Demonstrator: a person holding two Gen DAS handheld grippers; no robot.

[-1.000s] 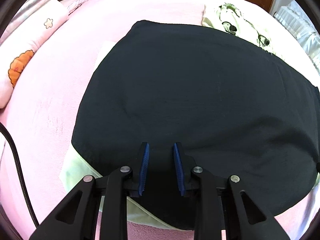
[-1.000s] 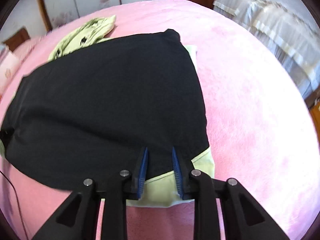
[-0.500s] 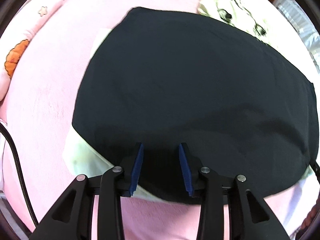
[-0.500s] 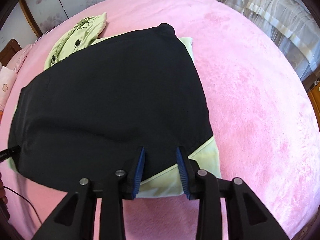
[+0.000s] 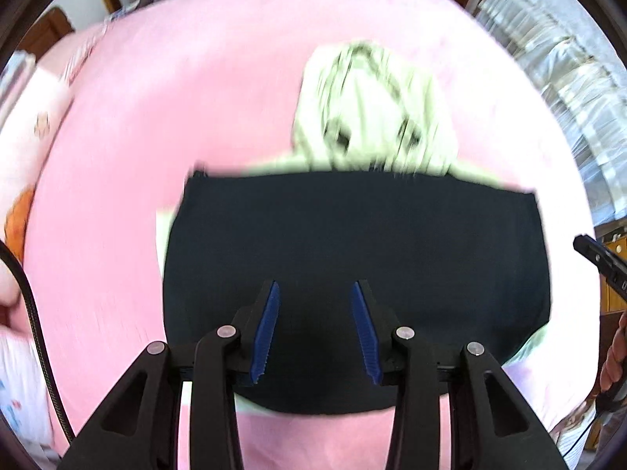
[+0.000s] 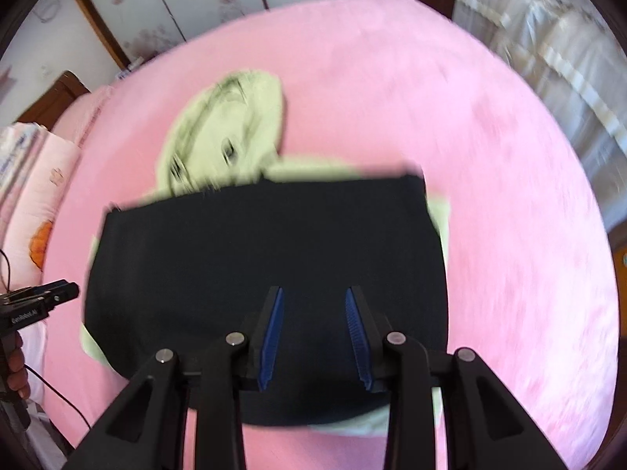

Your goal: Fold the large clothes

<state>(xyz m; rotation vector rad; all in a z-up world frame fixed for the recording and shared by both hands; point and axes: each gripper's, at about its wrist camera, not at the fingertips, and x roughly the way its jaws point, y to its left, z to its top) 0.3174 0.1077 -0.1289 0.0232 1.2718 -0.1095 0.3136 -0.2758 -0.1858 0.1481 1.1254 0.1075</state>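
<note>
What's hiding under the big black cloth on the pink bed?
A pale green cloth lies under the black cloth; its edges stick out at the sides and near corners. Its middle is covered, so the rest cannot be seen.

pink bed (image 5: 164, 90), pale green garment (image 5: 376, 102), pillow (image 6: 43, 172)

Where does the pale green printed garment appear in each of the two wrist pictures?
Left wrist view: the pale green printed garment lies upper centre-right, just beyond the far edge of the black garment.
Right wrist view: it lies upper centre-left, again past the black garment's far edge.
Shared landmark: the black garment on the pink bedspread.
</note>
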